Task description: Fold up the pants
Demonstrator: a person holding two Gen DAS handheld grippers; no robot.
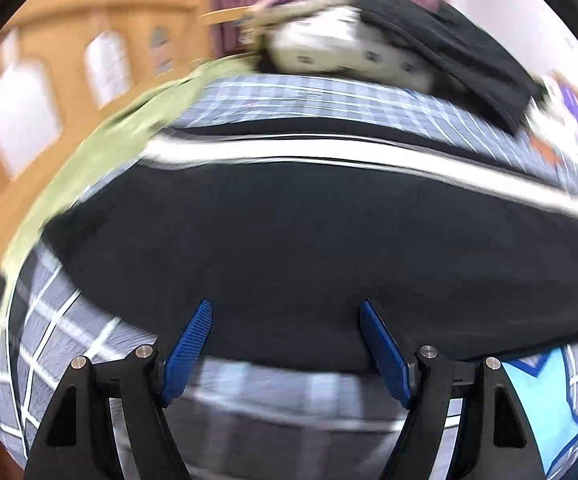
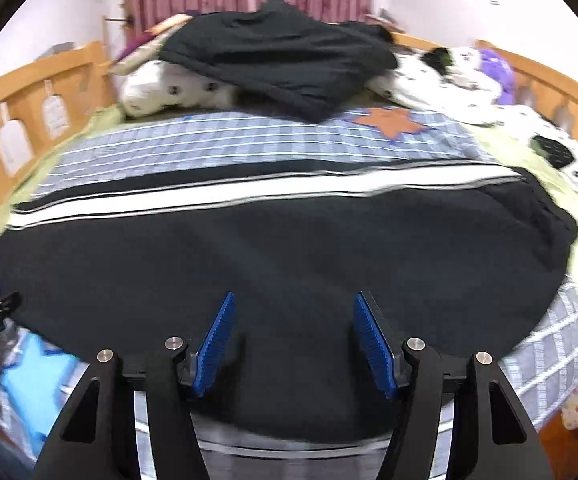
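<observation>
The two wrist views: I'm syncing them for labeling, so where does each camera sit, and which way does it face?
Left wrist: on the left gripper, looking across the pants toward the headboard side rail; its open blue fingers show.
Right wrist: on the right gripper, facing the pants and dark clothes pile; open fingers show.
Shared: pants, white stripe, plaid bedspread.
</observation>
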